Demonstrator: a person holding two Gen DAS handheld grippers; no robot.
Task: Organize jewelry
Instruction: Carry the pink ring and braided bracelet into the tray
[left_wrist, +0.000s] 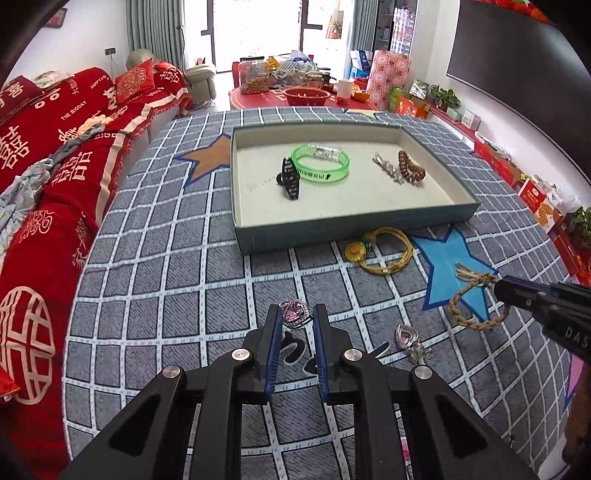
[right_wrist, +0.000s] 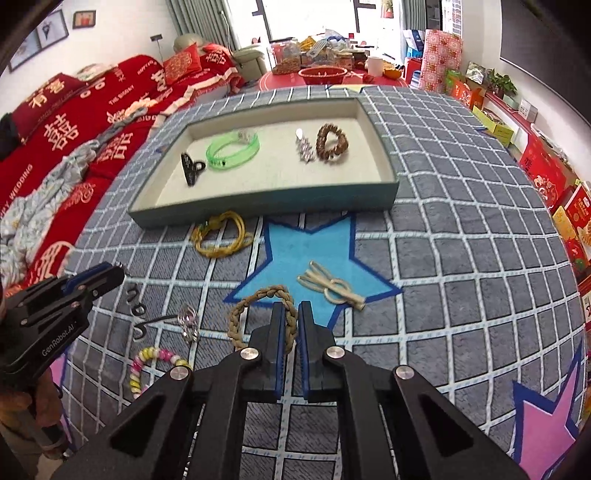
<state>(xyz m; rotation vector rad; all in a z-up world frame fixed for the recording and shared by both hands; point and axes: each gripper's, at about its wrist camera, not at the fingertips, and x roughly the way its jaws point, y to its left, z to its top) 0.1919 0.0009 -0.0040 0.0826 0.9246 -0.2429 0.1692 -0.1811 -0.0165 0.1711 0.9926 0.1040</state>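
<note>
My left gripper (left_wrist: 297, 314) is shut on a silver ring with a pink stone (left_wrist: 295, 313), pinched between its blue pads over the checked cloth. My right gripper (right_wrist: 291, 308) is shut on a tan braided bracelet (right_wrist: 240, 314), whose loop hangs to the left of the fingers. In the left wrist view the right gripper (left_wrist: 498, 290) comes in from the right edge with the braided bracelet (left_wrist: 476, 306) in it. The shallow box tray (left_wrist: 332, 229) (right_wrist: 258, 206) lies ahead and holds a green bangle (left_wrist: 320, 162), a black clip (left_wrist: 290, 179), a silver piece (left_wrist: 386, 166) and a brown bead bracelet (left_wrist: 410, 168).
On the cloth lie a yellow cord with a flower (left_wrist: 384, 251) right before the tray, a cream hair tie (right_wrist: 332, 286), another pink-stone ring (left_wrist: 408, 338) and a pastel bead bracelet (right_wrist: 147, 365). A red sofa (left_wrist: 55, 147) runs along the left.
</note>
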